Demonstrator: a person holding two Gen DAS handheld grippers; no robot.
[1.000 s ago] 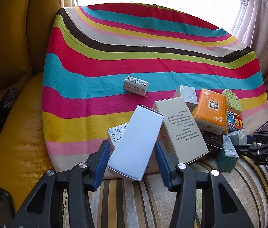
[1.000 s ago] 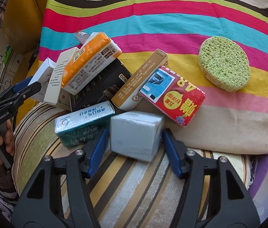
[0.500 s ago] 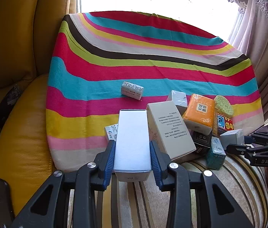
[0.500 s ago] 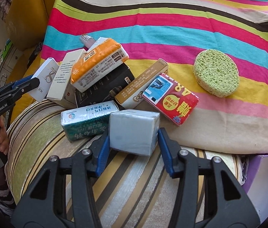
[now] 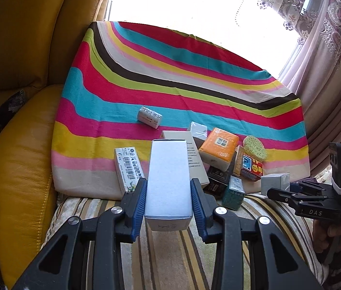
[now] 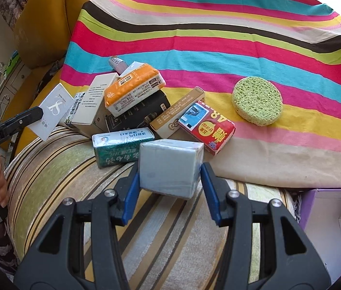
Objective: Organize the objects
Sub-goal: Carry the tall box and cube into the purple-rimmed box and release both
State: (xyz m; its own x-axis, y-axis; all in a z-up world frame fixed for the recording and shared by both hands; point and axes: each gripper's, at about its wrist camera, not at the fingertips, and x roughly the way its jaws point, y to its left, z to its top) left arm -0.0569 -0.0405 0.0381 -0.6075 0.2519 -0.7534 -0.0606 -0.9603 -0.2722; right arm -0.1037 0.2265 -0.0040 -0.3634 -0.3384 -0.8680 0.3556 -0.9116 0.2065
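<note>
The left gripper [image 5: 168,200] had squeezed shut on the tall white box [image 5: 169,181]. A second before, its blue pads [image 5: 139,203] stood wider and the box leaned to one side between them. Now the box stood straight in the grip and had come up off the pile. The right gripper [image 6: 169,181] had also closed, on the small grey box [image 6: 170,166], and that box too had left the striped cushion [image 6: 56,169] below it. So two things were picked up at once, and I guessed each still needed a spot to go.

Just behind the grey box lay the green packet [image 6: 119,147] and the red packet [image 6: 207,126], very near it. The orange tissue pack [image 6: 131,91] sat on top of the heap, so a bump there could knock things over. The round green sponge [image 6: 257,101] lay apart on the right.

Far back, the striped cloth [image 5: 194,77] was mostly bare, with only one small roll [image 5: 149,117] on it. That looked like the best free room. The cloth ended at the yellow sofa [image 5: 15,149] on the left and at the curtain [image 5: 325,55] on the right.
</note>
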